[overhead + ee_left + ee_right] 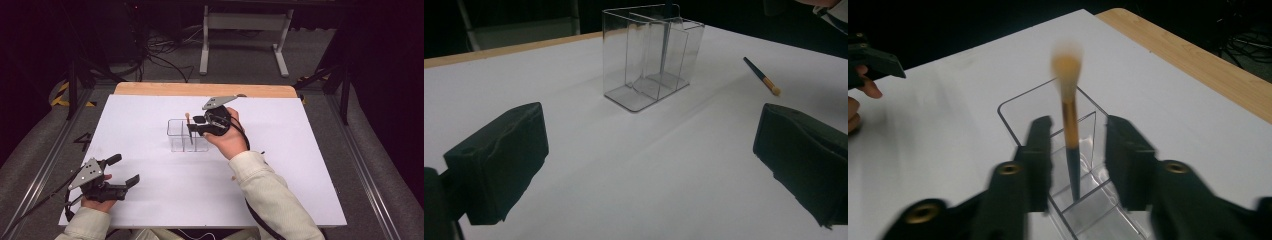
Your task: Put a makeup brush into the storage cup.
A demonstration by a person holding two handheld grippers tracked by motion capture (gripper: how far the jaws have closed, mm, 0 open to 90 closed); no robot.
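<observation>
A clear plastic organizer (181, 135) with several compartments stands on the white table near its middle. A makeup brush (1070, 135) with a dark handle, gold ferrule and tan bristles stands upright in one compartment, bristles up. My right gripper (1078, 127) is just above the organizer (1088, 200). Its jaws are on either side of the brush, with a gap on both sides, so it is open. In the high view my right gripper (195, 126) reaches in from the right. My left gripper (124, 170) rests open near the front left corner, nothing between its jaws.
A second brush (761, 76) lies flat on the table to the right of the organizer (649, 55) in the left gripper view. The white board (150, 200) has a wooden strip (205, 90) along its far edge. Cables trail from both grippers.
</observation>
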